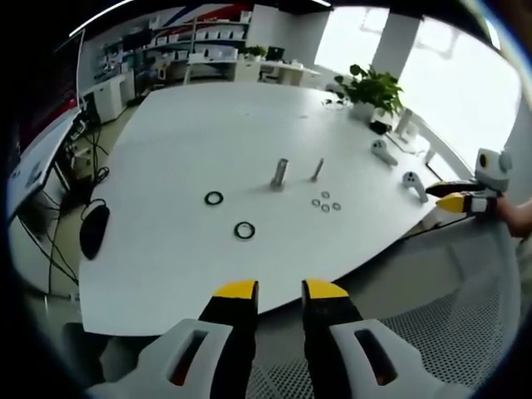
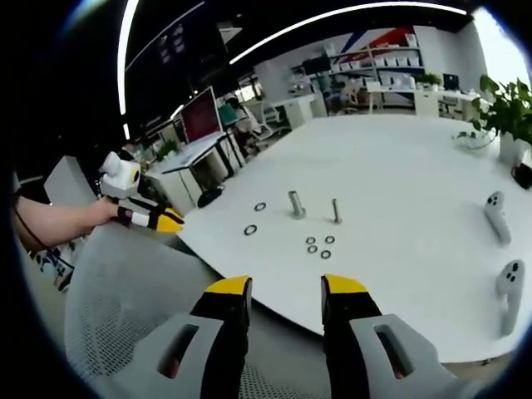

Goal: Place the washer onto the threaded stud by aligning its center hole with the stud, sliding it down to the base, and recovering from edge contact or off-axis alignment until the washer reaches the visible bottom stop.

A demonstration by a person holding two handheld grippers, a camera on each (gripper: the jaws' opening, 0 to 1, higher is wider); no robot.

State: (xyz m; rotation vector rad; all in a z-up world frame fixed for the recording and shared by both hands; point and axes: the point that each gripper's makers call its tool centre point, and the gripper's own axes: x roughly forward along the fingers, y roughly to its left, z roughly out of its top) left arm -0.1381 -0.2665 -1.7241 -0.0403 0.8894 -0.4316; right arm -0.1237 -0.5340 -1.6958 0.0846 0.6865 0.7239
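Both hand-held tools, the left gripper (image 1: 280,293) and right gripper (image 2: 285,288), hang back off the edge of the white round table (image 1: 166,274) with yellow-tipped jaws apart and empty, apparently before any approach. The small silver metal washers (image 2: 318,245) lie loose just beside the slim threaded metal stud (image 2: 336,210), which stands upright near a thicker grey metal post (image 2: 296,204) and two black rubber rings (image 1: 229,215). No containers are present; the parts rest directly on the tabletop.

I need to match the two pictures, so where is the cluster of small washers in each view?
Left gripper view: small washers right of centre, below the thin stud.
Right gripper view: small washers just above centre, below the thin stud.
Shared landmark: the thick stud, left of the thin one.
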